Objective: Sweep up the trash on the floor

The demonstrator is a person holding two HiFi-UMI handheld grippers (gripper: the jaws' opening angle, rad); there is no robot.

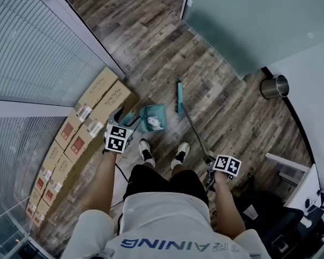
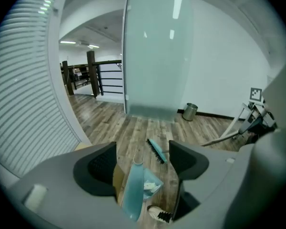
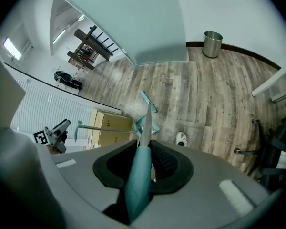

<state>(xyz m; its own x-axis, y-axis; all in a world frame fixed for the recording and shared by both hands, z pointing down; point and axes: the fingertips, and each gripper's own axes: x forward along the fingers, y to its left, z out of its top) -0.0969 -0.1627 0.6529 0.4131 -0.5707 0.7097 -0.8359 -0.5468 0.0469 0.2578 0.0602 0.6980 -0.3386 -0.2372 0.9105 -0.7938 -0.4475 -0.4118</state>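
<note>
By judgement, the sweep is nearing completion. The dustpan [image 1: 153, 117] is sitting on the wood floor [image 1: 227, 107] and is carrying white trash [image 1: 155, 124]. No loose scrap is showing on the boards around the dustpan, though fine debris would be too small to resolve. The broom head [image 1: 180, 97] is resting on the floor just beside the dustpan, on the side toward the metal bin [image 1: 274, 86]. That bin is standing well apart from the dustpan. What is probably left is 1 check pass and emptying the dustpan. The left gripper [image 2: 141, 162] is holding its 2 jaws spread wide. The dustpan handle [image 2: 132, 194] is rising between them, nearer 1 jaw, and is not being clamped. The right gripper [image 3: 144, 152] is pressing its 2 jaws together on the broom handle [image 3: 138, 185]. Only the head view is showing the cardboard boxes [image 1: 92, 115] just beside the dustpan, opposite the broom head, and the 2 shoes [image 1: 146, 151] near the dustpan. Only the left gripper view is showing the jaw spread and a dark railing [image 2: 105, 78] far beyond the dustpan. Only the right gripper view is showing the clamp on the broom handle.
</note>
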